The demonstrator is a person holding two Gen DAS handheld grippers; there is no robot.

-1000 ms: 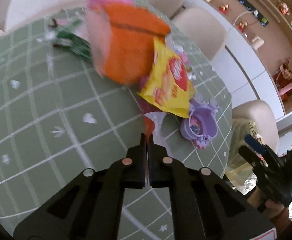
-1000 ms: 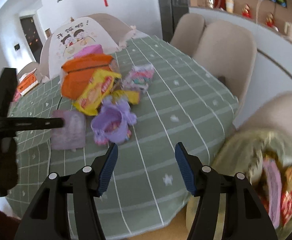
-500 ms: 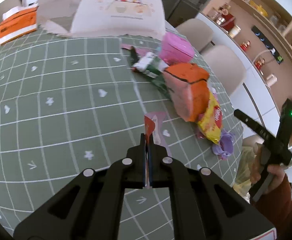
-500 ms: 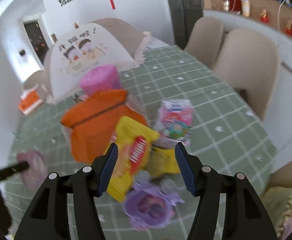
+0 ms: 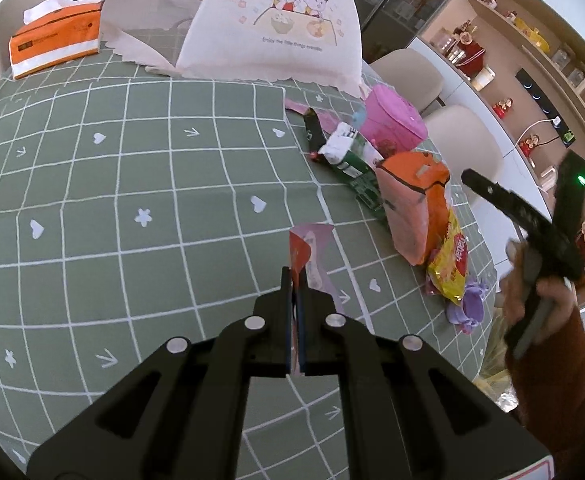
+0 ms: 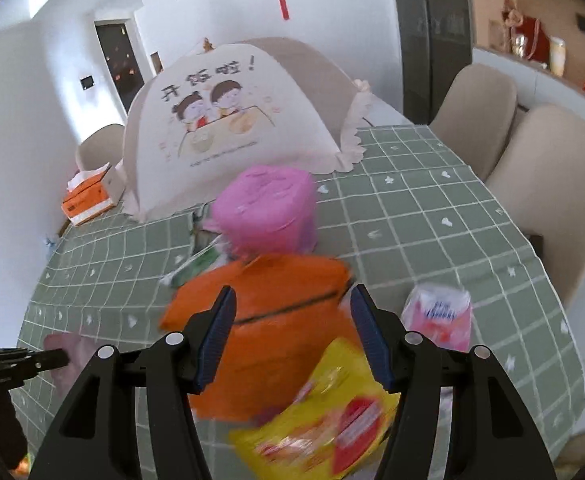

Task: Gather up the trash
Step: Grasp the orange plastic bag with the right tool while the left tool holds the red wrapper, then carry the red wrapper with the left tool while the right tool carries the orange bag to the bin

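Black plastic fingers of the left gripper [image 5: 295, 276] are pressed together on a thin pink wrapper [image 5: 312, 252] with a red torn corner, holding the flimsy film by its edge above the table [image 5: 132, 184], presumably so it can be carried to a bag. The right gripper [image 6: 292, 336] has its blue-padded fingers [image 6: 218, 336] spread wide with nothing between them, poised over the remaining pile as if lining up the next pick. Just beyond it lie a crinkly yellow snack bag [image 6: 332, 424], blurred in this view, and a boxy orange pack [image 6: 268, 320]. Beside them sits a pink-and-white pouch [image 6: 440, 316]; behind, a rounded pink tub [image 6: 268, 208]. Farther back stands a cloth food cover [image 6: 228, 120] with a frilled hem, and an orange tissue box [image 5: 56, 36].
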